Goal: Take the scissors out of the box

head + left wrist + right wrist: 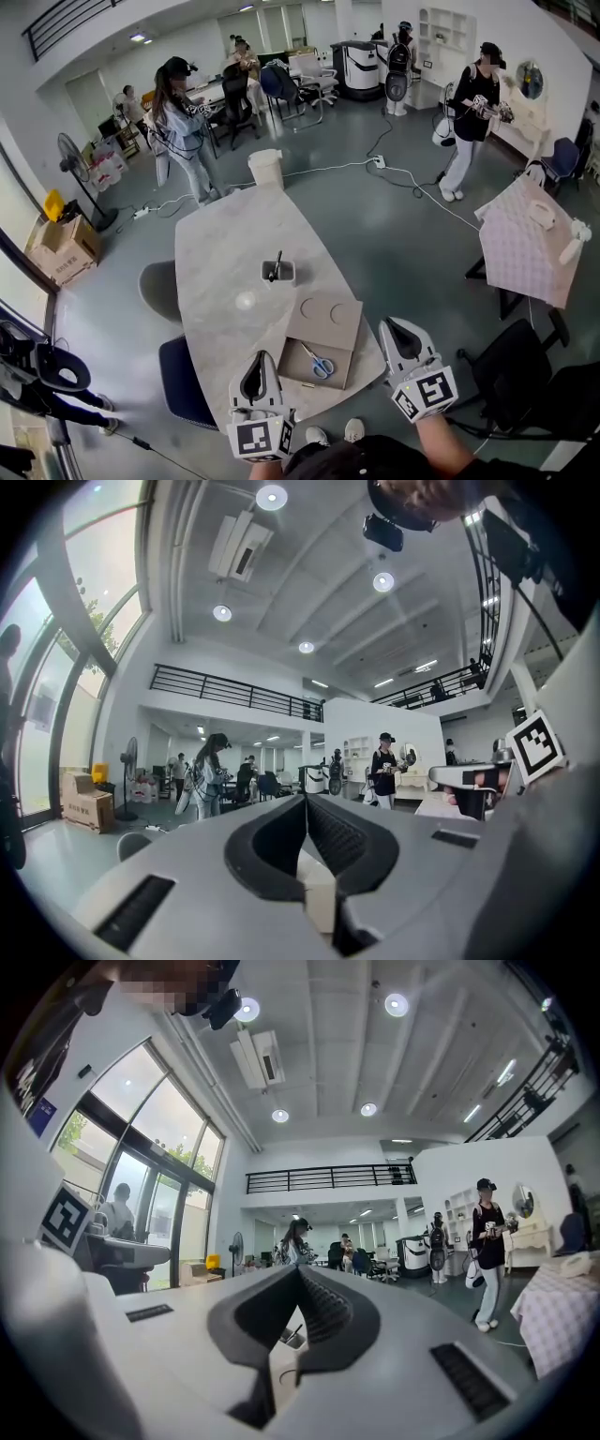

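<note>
Scissors with blue handles [319, 364] lie inside a shallow brown cardboard box [298, 367] at the near end of the table. The box's lid [325, 322] is folded back flat toward the far side. My left gripper [263, 356] hovers just left of the box, jaws shut and holding nothing. My right gripper [390, 323] hangs to the right of the box past the table's edge, also shut with nothing in it. In the left gripper view [306, 799] and the right gripper view [300, 1270] the black pads meet at the tips.
A long white marble table [225, 272] carries a small grey pen holder [277, 272] beyond the box. A white bin [265, 169] stands at its far end. Stools [157, 289] sit on the left and a dark chair [511, 370] on the right. Several people stand far off.
</note>
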The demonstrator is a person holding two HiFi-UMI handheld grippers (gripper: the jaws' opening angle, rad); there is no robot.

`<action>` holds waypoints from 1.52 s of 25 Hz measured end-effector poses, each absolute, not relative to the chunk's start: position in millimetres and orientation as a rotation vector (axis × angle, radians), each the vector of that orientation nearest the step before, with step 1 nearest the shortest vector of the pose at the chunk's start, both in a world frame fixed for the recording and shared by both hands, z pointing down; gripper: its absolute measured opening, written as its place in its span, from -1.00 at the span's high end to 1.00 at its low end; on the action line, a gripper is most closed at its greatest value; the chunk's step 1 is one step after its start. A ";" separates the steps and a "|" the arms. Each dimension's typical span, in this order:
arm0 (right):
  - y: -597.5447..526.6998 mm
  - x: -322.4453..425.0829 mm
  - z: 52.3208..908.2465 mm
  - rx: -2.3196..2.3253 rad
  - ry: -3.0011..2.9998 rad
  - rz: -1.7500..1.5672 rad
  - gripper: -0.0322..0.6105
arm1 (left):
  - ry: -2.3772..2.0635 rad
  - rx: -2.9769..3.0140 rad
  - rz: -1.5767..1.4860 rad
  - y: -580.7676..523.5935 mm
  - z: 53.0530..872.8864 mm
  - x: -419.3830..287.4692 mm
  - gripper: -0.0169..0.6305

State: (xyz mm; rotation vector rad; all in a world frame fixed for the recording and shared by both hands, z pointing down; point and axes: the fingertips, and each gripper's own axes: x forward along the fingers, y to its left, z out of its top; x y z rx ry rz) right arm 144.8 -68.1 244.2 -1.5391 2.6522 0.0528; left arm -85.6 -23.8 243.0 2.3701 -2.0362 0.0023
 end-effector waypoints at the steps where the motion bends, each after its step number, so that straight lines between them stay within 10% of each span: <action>1: -69.2 141.0 244.0 -1.540 2.658 0.062 0.91 | -2.034 2.371 0.000 -26.1 243.4 -89.2 0.90; 38: -76.7 42.8 528.7 -1.432 3.337 -0.574 0.71 | -1.680 2.149 0.237 -54.4 478.9 -87.9 0.90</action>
